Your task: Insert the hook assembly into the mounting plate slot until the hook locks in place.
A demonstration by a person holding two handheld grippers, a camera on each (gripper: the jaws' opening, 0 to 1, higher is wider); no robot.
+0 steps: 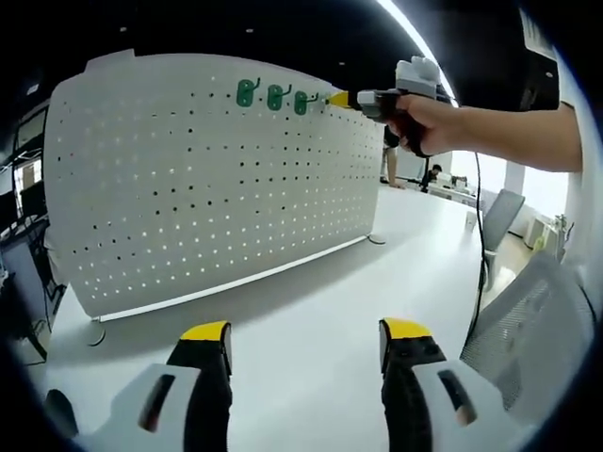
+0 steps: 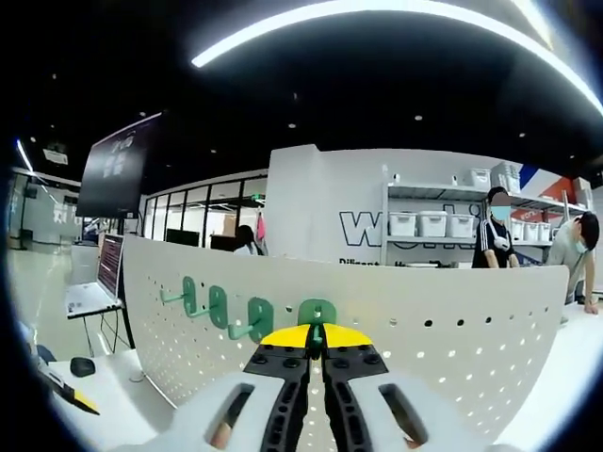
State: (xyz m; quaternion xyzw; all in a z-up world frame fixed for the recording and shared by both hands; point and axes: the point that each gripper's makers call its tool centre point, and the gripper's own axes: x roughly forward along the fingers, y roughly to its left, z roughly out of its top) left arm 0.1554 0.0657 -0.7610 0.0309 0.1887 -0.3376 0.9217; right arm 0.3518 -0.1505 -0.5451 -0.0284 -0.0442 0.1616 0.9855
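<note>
Green hook [image 2: 317,312] clenched in right gripper [image 2: 317,345] at pegboard [image 1: 217,179], frame centre, left gripper [image 1: 305,347] released; could jam if tilted off the slot.

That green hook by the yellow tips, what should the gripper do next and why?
Probably push it a little further into the pegboard. The right gripper is shut on the fourth green hook, right at the board beside three hung hooks; whether it has locked isn't visible.
</note>
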